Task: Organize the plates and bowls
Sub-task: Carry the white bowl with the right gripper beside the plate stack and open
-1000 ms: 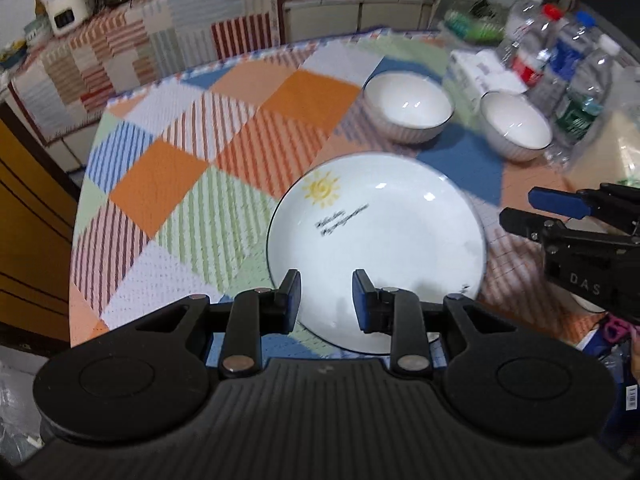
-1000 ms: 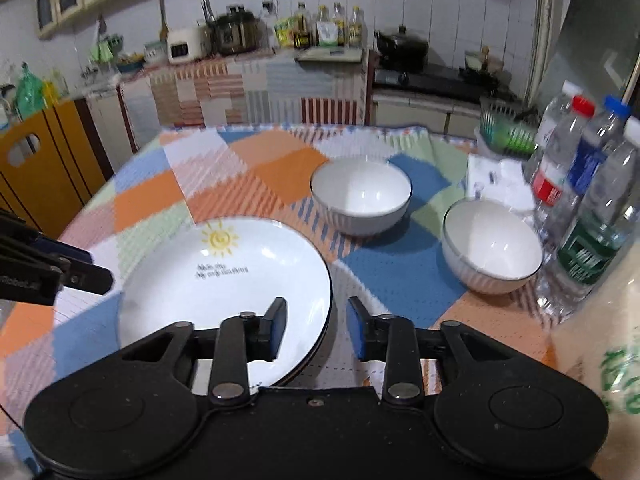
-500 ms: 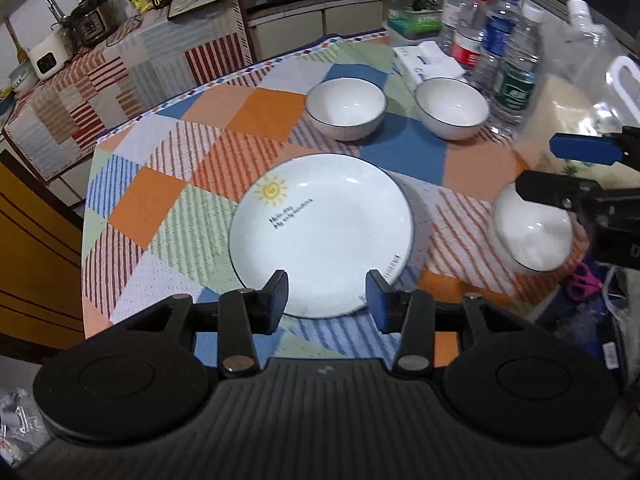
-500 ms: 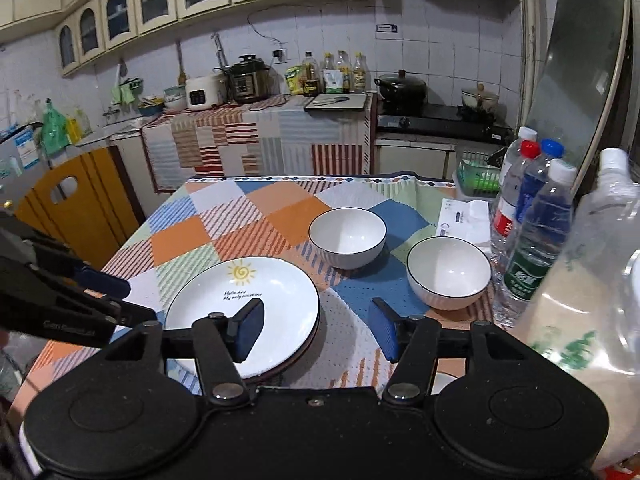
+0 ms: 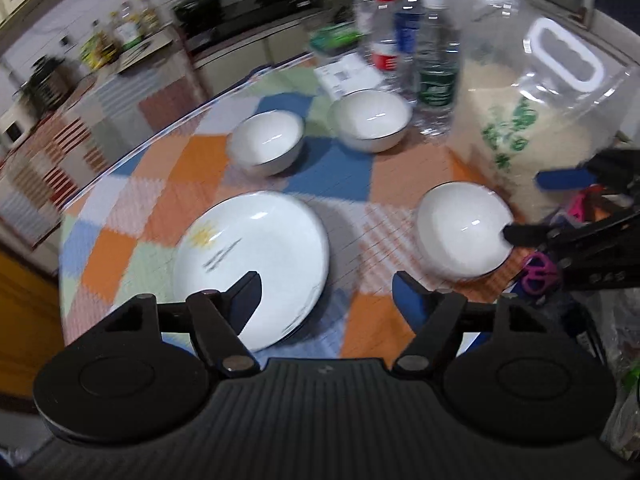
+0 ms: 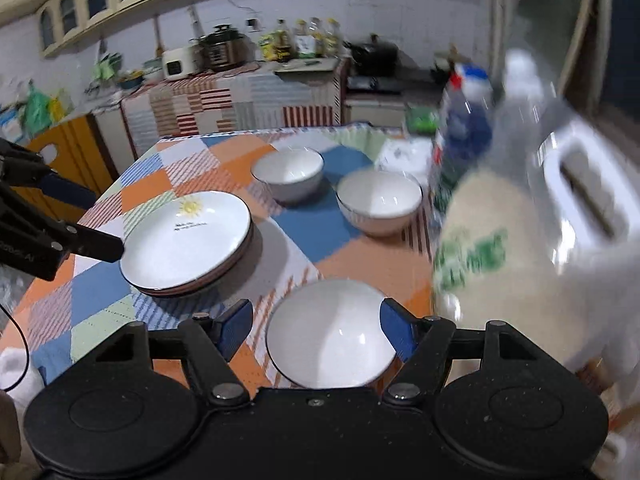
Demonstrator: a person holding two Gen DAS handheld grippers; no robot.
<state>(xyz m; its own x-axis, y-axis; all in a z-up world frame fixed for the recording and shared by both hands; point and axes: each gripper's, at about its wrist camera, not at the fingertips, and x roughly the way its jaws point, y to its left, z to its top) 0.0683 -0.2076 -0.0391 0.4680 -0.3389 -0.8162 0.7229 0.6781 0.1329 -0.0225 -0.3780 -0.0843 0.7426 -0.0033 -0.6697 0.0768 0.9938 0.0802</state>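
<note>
A white plate with a sun print (image 5: 252,260) (image 6: 186,240) tops a short stack on the checked tablecloth. Two white bowls (image 6: 288,168) (image 6: 380,200) stand behind it, and a third bowl (image 5: 464,232) (image 6: 332,332) sits near the table's front right. My left gripper (image 5: 328,300) (image 6: 96,220) hovers by the plate's near edge, jaws opening, nothing between them. My right gripper (image 6: 316,324) (image 5: 528,208) hangs over the near bowl, jaws opening. The bowl shows between its fingers, and the pads do not press on it.
A big clear bag of rice with a handle (image 5: 532,120) (image 6: 520,248) stands right of the near bowl. Behind it are several water bottles (image 5: 436,52). Pink scissors (image 5: 540,272) lie at the table's right edge. A wooden chair (image 6: 76,152) stands at the left.
Both grippers have drawn back from the plate and opened wider. The views have swung right, and the near bowl now shows between the right fingers.
</note>
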